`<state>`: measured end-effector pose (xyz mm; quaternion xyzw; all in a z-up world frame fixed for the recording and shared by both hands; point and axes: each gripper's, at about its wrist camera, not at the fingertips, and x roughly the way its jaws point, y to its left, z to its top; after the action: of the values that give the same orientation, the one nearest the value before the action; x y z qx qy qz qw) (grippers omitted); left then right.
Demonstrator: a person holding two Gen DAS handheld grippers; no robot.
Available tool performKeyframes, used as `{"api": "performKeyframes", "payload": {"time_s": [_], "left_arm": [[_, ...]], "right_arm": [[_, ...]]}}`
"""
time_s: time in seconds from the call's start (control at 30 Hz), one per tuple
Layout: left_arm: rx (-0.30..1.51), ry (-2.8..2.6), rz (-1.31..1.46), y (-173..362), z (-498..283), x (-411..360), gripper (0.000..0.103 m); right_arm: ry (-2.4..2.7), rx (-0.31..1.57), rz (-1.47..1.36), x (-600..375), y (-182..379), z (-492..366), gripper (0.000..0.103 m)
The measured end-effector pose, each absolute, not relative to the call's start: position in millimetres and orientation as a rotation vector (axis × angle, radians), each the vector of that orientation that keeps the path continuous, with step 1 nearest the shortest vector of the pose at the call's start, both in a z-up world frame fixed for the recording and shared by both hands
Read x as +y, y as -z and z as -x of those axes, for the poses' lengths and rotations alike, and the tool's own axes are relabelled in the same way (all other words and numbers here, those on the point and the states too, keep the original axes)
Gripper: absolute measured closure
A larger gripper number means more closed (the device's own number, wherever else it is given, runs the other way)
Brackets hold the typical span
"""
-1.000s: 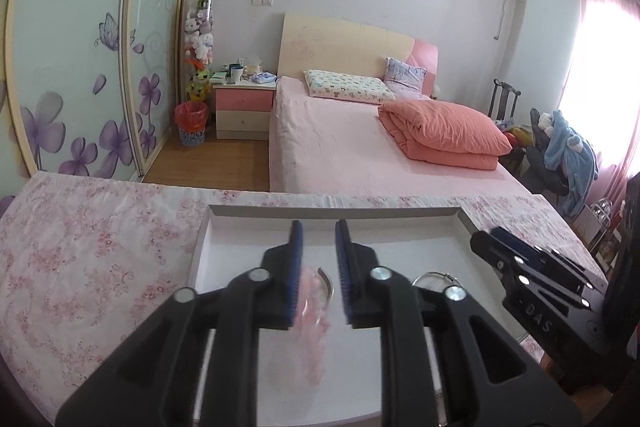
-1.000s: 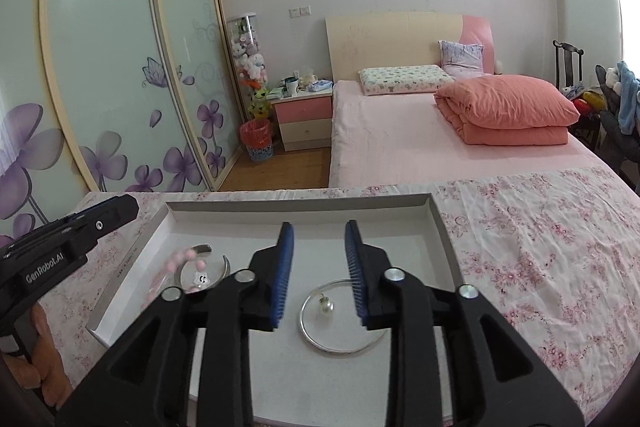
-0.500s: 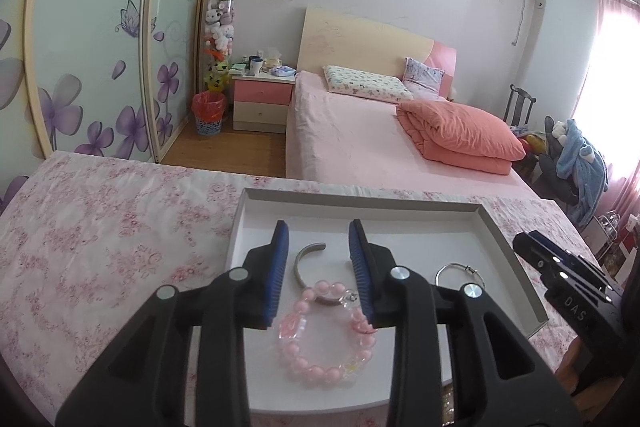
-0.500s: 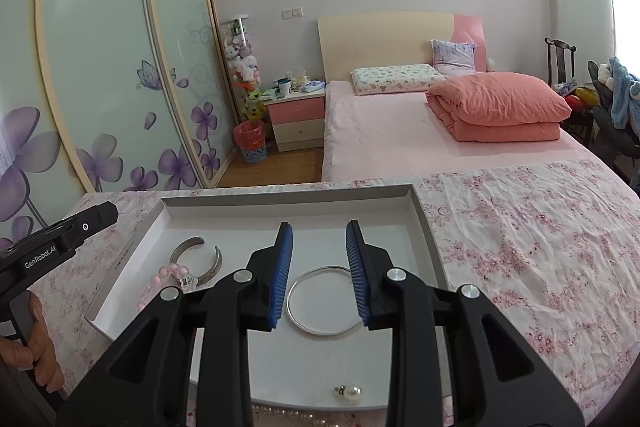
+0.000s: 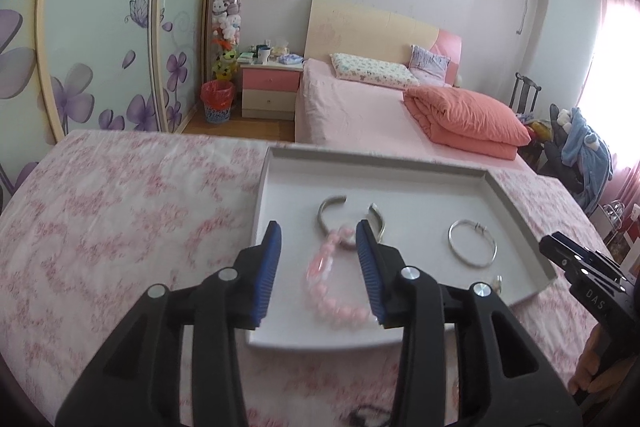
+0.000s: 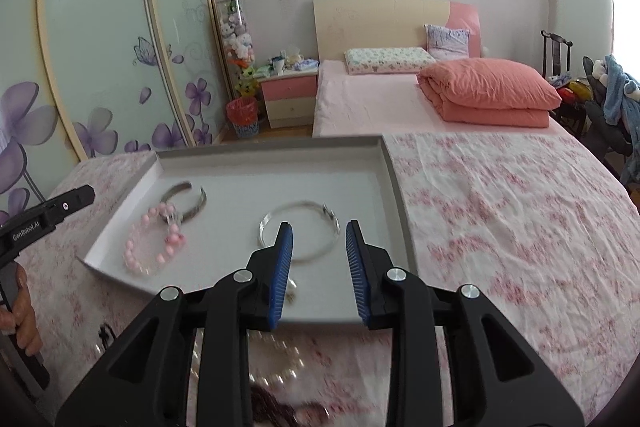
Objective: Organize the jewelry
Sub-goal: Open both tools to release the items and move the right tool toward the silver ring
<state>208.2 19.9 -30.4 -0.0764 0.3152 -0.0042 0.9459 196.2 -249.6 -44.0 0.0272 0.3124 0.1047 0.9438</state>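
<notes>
Tray ahead of both tools already holds pink bead bracelet, cuff and silver hoop. Left tool opening, empty; right tool apart, empty. Pearl strand beneath right tool remains on worktop.

- The left tongs hover over a grey tray, jaws opening, pads clear of everything.
- A pink bead bracelet lies flat on the tray between them.
- At its 12 o'clock, a silver cuff touches it.
- At its 3 o'clock, apart, lies a silver hoop.
- The right tongs show at the tray's 4 o'clock.
</notes>
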Motion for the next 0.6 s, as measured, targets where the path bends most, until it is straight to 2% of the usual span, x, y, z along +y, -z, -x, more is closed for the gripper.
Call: {"api": "performKeyframes", "payload": {"time_s": [0.23,0.6], "left_arm": [[0.677,-0.019,0.142,45,-184,31,0.057],[0.699,-0.031,0.146,55,-167,35,0.057]], "right_arm": [[-0.258,0.755,0.007,-265,69,-166,0.074],[-0.342,0.842,0.059,-266,83,-127,0.074]]}}
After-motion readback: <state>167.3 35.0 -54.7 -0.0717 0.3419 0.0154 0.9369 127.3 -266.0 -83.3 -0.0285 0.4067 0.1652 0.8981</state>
